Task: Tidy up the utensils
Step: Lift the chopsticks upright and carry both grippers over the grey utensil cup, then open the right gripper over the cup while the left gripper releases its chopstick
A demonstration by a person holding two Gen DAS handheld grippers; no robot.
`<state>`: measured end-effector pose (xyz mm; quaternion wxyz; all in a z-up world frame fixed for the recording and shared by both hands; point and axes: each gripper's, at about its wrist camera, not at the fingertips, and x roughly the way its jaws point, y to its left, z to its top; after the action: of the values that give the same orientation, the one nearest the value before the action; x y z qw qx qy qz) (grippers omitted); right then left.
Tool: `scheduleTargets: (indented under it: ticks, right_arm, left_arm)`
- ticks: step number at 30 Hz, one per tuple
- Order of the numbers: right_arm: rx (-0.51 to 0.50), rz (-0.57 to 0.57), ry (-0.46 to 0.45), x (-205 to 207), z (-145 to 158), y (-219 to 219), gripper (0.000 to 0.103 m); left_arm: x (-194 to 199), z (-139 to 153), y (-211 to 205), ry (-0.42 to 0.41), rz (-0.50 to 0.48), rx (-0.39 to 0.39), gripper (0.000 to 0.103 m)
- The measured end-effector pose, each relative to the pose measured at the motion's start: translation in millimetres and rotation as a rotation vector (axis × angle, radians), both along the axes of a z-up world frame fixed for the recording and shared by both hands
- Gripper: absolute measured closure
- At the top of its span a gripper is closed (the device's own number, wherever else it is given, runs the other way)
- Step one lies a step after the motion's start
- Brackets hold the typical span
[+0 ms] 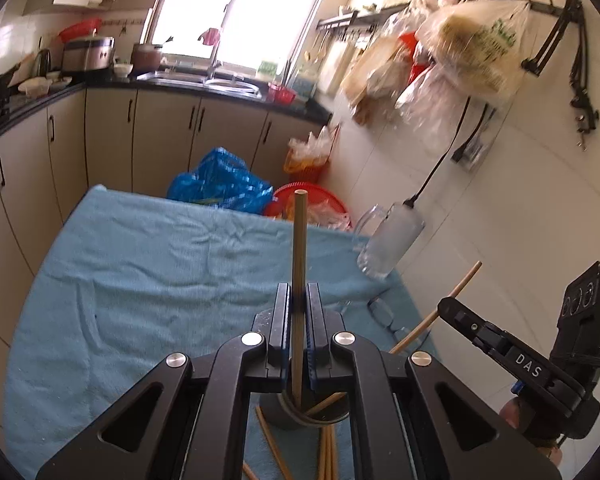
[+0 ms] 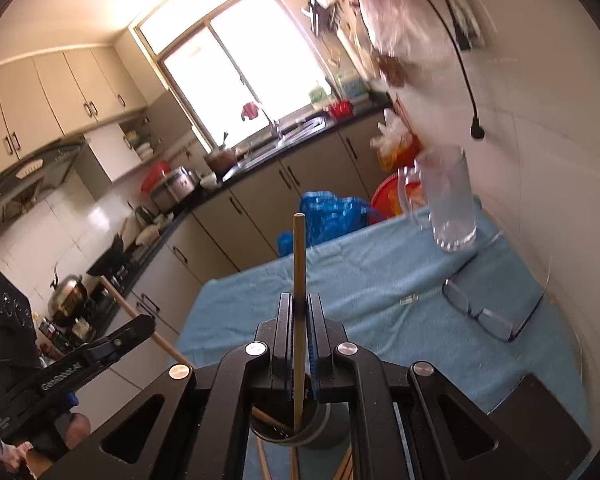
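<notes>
Left claw (image 1: 299,312): closed on a thin, round wooden chopstick (image 1: 299,240), which stands upright between the blue-lined pads, its blunt end sticking well above the jaws.
Right claw (image 2: 299,316): closed on a second thin wooden chopstick (image 2: 299,264), also upright between the pads; in the left wrist view this claw (image 1: 446,306) appears at the right edge with its chopstick (image 1: 460,284) slanting up and to the right.
Holder: a dark grey cylindrical utensil cup (image 1: 296,412) sits directly beneath both claws (image 2: 300,428); the lower ends of the held chopsticks reach down to its open mouth, and at least one more stick leans inside.
Loose chopsticks: several wooden chopsticks (image 1: 328,452) lie flat on the cloth around the cup's base, nearest the cameras.
Surface: a counter covered with a wrinkled light-blue towel (image 1: 160,264).
Glasses: a pair of dark-framed spectacles (image 2: 484,312) lies on the towel to the right, past the cup, near the wall.
Mug: a clear glass mug with a handle (image 2: 448,200) stands at the far right corner of the towel, blurred.
Beyond the counter: a blue plastic bag (image 1: 220,180) and a red plastic basin (image 1: 316,196) sit on the floor.
Far end: beige cabinets, a steel sink (image 1: 212,80) under a bright window, and plastic bags (image 1: 472,48) hanging from wall hooks.
</notes>
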<state>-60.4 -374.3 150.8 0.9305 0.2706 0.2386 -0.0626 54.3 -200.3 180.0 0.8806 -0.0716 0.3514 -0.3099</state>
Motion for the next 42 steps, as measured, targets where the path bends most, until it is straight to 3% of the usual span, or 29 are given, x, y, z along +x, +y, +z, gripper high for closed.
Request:
scheduleTargets:
  ticks: [9,12,14,19,23,31,35,42]
  right_arm:
    - [0.012,0.044,0.054,9.1,-21.4,4.2,0.094]
    - [0.008,0.041,0.046,4.4,-16.8,4.9,0.093]
    - [0.010,0.035,0.039,-4.0,-14.5,3.5,0.093]
    - [0.031,0.025,0.033,-36.5,-21.0,1.6,0.084]
    - [0.046,0.046,0.079,-56.5,-44.0,6.5,0.084]
    - [0.085,0.110,0.273,-78.3,-118.8,29.3,0.084]
    - [0.096,0.146,0.325,-82.1,-140.1,40.1,0.084]
    - [0.097,0.138,0.365,-69.1,-149.8,41.4,0.084]
  left_arm:
    - [1.5,-15.7,1.2,0.018,-0.004,0.013,0.095]
    - [-4.5,-9.5,7.2,0.006,0.005,0.003,0.076]
    - [-10.4,-4.4,13.8,-0.011,0.008,-0.002,0.075]
    - [-31.4,-2.8,42.9,-0.027,0.026,-0.014,0.071]
    - [-52.3,-19.6,79.8,-0.022,0.073,-0.004,0.070]
    - [-76.2,-106.5,146.8,0.193,0.172,0.065,0.070]
    - [-77.9,-145.7,162.4,0.310,0.190,0.080,0.070]
    - [-62.9,-167.6,153.6,0.396,0.159,0.050,0.070]
